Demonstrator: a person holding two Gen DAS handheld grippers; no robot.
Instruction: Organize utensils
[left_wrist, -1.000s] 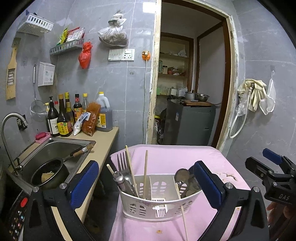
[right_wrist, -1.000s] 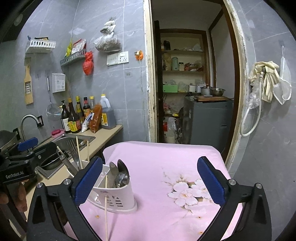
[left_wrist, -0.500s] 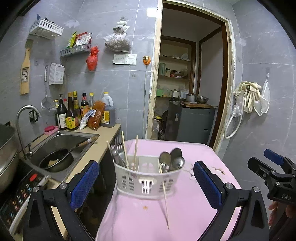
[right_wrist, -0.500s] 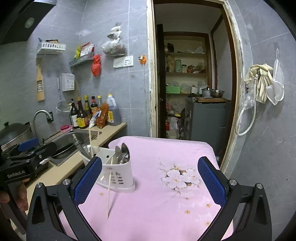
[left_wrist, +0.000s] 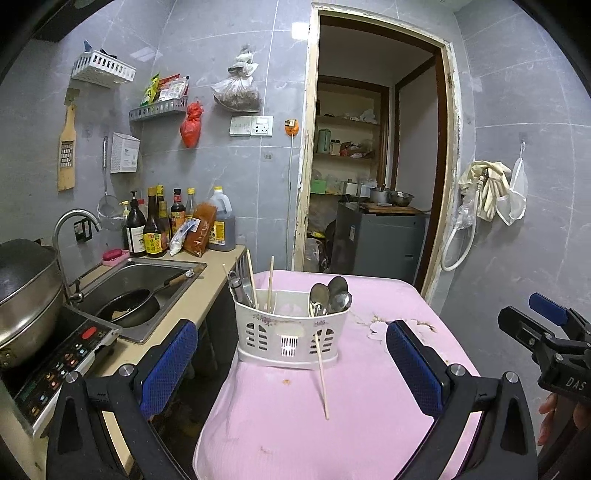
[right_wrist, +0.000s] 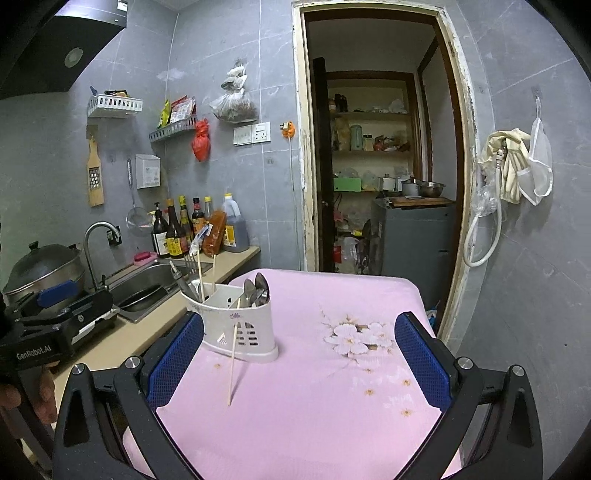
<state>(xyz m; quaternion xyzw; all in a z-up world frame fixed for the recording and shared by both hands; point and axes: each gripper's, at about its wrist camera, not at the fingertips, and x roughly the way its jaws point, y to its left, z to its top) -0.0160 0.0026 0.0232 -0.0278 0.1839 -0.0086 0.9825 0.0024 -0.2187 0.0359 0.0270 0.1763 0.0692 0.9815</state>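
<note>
A white utensil caddy (left_wrist: 290, 334) stands on the pink-clothed table (left_wrist: 295, 424); it also shows in the right wrist view (right_wrist: 236, 326). Spoons (left_wrist: 330, 295) stand in its right compartment, a fork, a knife and chopsticks (left_wrist: 249, 286) in its left. One loose chopstick (left_wrist: 320, 373) leans against the caddy's front with its tip on the cloth, seen also in the right wrist view (right_wrist: 233, 360). My left gripper (left_wrist: 290, 363) is open and empty, in front of the caddy. My right gripper (right_wrist: 299, 354) is open and empty over the cloth, right of the caddy.
A counter on the left holds a sink (left_wrist: 140, 284) with a frying pan, sauce bottles (left_wrist: 155, 225), an induction cooker (left_wrist: 55, 365) and a large pot (left_wrist: 26, 288). An open doorway (left_wrist: 373, 177) lies behind the table. The table's left edge drops beside the counter.
Both grippers have pulled back and up from the caddy, which now looks smaller and farther. The loose chopstick still leans on its front. Both stay open.
</note>
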